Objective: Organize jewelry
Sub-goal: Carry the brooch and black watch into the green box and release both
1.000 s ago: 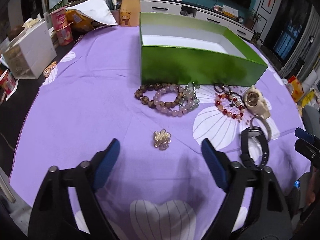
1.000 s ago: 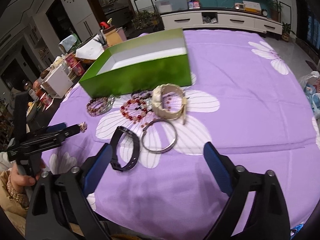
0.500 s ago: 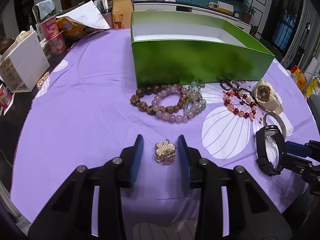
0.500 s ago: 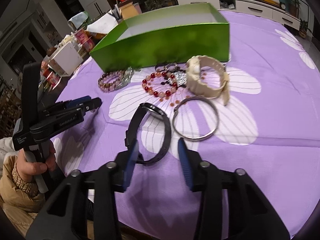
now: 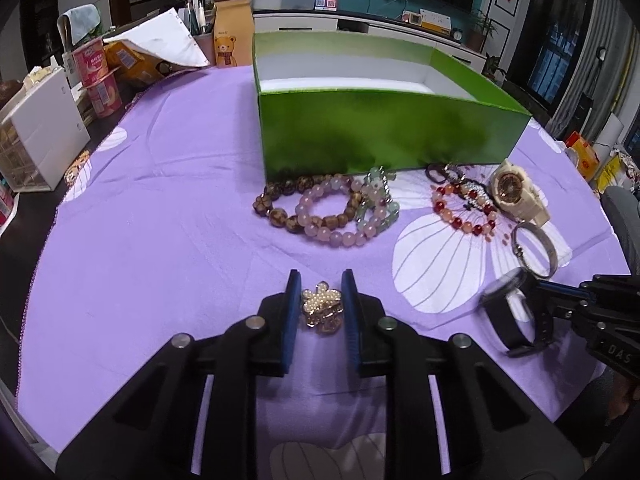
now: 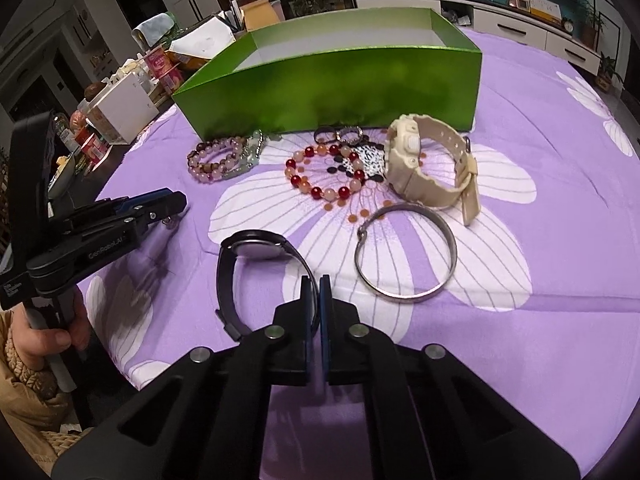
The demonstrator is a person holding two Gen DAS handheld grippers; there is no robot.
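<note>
A home living or dining room. Round table under a purple flowered cloth [image 5: 160, 240]; long white TV cabinet [image 5: 360, 26] against a teal wall with a dark screen above; potted plants [image 5: 478, 30] beside it; snack cups [image 5: 98, 76], a bear-printed carton [image 5: 232, 32] and a small white drawer unit [image 5: 36, 136] crowding the table's far edge.

The tall green cardboard box [image 5: 384, 136] is hiding its own floor. The black strap watch [image 6: 256, 264] is disappearing behind the right gripper's [image 6: 316, 304] pads.
</note>
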